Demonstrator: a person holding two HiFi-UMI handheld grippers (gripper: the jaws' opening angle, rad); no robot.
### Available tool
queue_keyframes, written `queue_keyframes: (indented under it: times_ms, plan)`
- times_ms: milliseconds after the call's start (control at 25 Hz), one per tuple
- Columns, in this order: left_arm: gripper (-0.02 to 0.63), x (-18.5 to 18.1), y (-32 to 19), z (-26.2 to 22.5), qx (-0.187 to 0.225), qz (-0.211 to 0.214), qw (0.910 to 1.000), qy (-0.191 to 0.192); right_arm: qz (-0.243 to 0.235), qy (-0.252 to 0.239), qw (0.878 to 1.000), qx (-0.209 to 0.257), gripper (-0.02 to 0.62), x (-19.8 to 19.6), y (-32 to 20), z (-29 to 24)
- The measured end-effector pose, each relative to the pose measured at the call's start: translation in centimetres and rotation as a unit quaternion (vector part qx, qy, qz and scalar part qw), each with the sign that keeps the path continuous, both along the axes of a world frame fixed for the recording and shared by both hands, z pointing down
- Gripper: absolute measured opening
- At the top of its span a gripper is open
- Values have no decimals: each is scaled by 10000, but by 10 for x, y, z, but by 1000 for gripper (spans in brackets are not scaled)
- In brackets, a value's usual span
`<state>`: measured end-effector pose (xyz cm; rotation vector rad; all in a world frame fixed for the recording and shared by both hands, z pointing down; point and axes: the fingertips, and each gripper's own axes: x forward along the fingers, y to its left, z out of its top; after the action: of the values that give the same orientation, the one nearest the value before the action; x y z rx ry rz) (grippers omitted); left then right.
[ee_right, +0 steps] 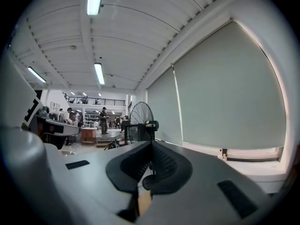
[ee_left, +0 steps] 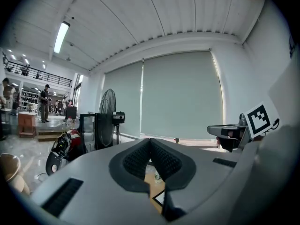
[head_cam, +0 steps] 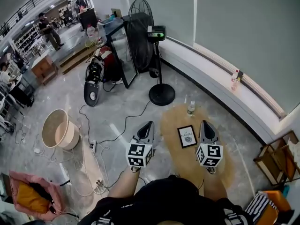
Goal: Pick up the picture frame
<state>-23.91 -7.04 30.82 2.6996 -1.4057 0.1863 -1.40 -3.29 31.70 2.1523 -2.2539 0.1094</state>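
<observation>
"NATURE" is read on the frame point(head_cam: 187, 136), which is seen between the claws, untouched. The left claw point(head_cam: 149, 124) and right claw point(head_cam: 206, 123) are pressed together, with nothing held.

Picture frame point(head_cam: 187, 136), between both grippers: black matt border, pale paper print. Round surface point(head_cam: 171, 125) beneath: tan, smooth, wood-like. Left gripper point(head_cam: 150, 124), right gripper point(head_cam: 205, 123): matt grey plastic, ribbed black pads point(ee_left: 136, 159). Floor point(head_cam: 117, 102): glossy grey.

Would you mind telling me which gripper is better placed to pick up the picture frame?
Probably the right. The right gripper is next to the picture frame; the left gripper is farther from it. Both are shut and must open first.
</observation>
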Motion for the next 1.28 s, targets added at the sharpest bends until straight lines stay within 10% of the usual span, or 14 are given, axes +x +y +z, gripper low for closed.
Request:
queue_keyframes:
  times_ms: [720,1280]
  plan:
    - [20,129,-168,32,-345,325,9984,-311,352,-242,9972,-614,17,130,-144,52]
    - [20,205,-276,74,-659,1921,9785,-356,1714,-446,9776,-1137,17,169,-180,102]
